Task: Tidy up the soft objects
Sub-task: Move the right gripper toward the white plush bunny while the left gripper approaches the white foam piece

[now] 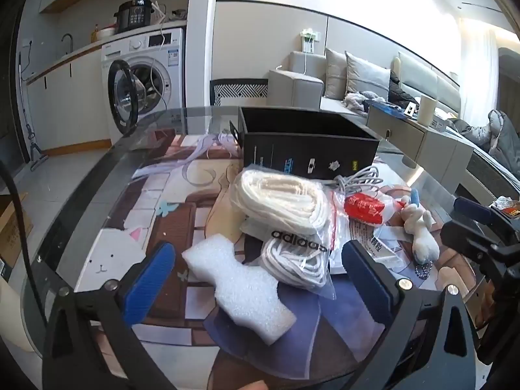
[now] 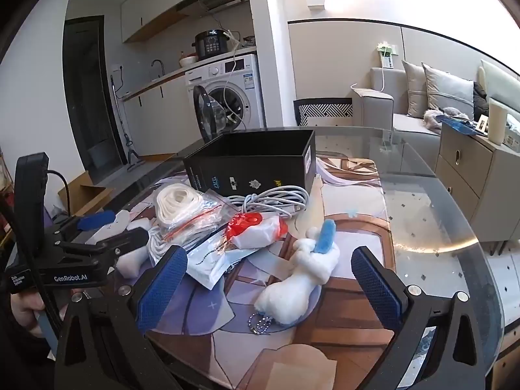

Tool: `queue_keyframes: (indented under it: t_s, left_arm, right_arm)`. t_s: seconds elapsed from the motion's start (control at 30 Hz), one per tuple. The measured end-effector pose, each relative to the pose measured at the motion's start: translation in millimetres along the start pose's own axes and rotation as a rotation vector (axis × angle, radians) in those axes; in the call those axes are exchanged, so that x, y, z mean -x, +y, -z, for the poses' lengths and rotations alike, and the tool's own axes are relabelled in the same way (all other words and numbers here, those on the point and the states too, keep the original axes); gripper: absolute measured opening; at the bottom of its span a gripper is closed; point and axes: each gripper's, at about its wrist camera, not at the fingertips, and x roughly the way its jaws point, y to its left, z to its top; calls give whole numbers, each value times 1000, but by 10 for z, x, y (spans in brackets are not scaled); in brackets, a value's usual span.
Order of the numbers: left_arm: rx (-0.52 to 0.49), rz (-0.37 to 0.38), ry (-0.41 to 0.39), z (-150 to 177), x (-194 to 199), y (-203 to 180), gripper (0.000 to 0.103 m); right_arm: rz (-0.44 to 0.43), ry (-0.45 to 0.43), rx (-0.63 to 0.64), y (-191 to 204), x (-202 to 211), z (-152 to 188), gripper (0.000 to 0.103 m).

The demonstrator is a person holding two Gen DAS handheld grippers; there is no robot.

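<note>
Both claws hang released over the table: the left claw (image 1: 256, 279) above the white foam piece (image 1: 240, 289), the right claw (image 2: 269, 279) above the plush toy (image 2: 302, 279), both in front of the black box (image 2: 256, 162). The bagged rope (image 1: 286, 204) overlaps neighbours; lifting carelessly could drag the tangled cable (image 2: 273, 201) along.

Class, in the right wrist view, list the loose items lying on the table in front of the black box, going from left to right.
White foam piece → bagged white cord → red-and-white packet → white plush toy.
</note>
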Motion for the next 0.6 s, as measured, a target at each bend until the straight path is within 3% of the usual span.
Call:
queue_keyframes:
  t_s: [0.13, 0.27, 0.6]
  left_arm:
    - [3, 12, 17, -17, -105, 12, 103]
    - [-13, 2, -53, -29, 28, -15, 103]
    - [5, -20, -81, -38, 70, 95, 103]
  right_arm:
    - [-4, -15, 27, 35, 31, 42, 103]
    - [-11, -7, 21, 61, -4, 42, 103]
    - [-3, 12, 33, 61, -5, -11, 103]
